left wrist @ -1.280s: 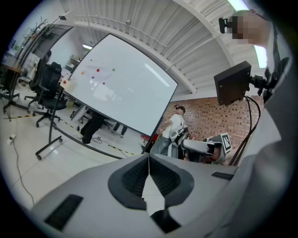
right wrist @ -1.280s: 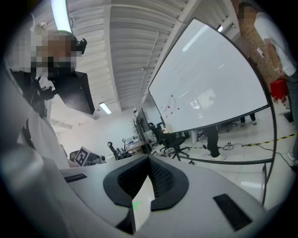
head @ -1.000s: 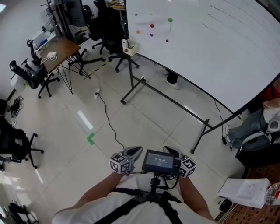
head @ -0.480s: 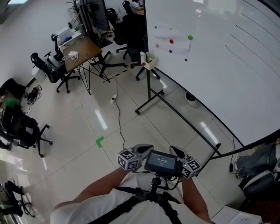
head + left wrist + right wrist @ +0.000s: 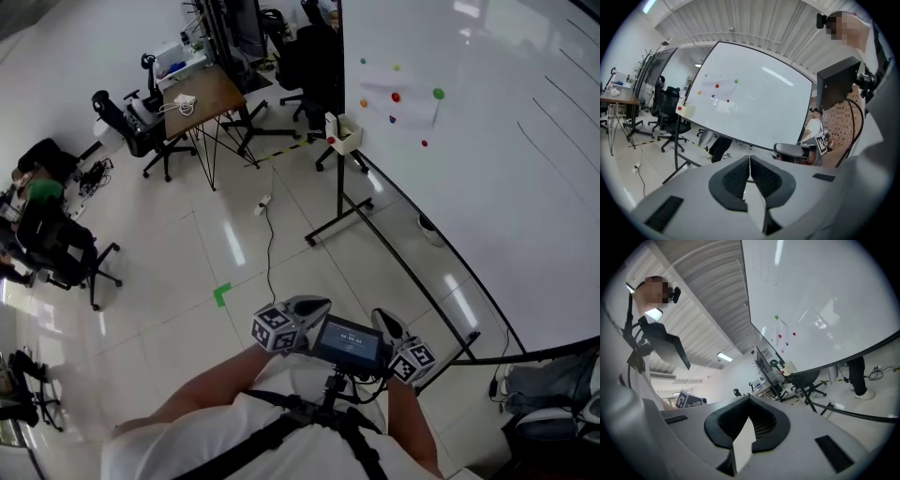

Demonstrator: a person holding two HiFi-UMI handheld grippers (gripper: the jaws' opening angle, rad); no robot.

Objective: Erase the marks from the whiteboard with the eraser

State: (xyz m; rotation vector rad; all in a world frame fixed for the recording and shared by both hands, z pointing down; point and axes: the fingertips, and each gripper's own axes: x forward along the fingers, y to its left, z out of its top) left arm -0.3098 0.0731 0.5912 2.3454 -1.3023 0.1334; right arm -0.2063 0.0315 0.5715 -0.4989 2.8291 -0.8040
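Left hand-held gripper [image 5: 317,306], right hand-held gripper [image 5: 384,322] clenched empty; whiteboard [image 5: 487,169] nearer than before.

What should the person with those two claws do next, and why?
Probably step closer to the whiteboard, toward the small box at its lower left corner, to look for the eraser. The left gripper and right gripper are both shut and hold nothing. No eraser can be made out, and the board, with thin lines on it, looks well out of reach.
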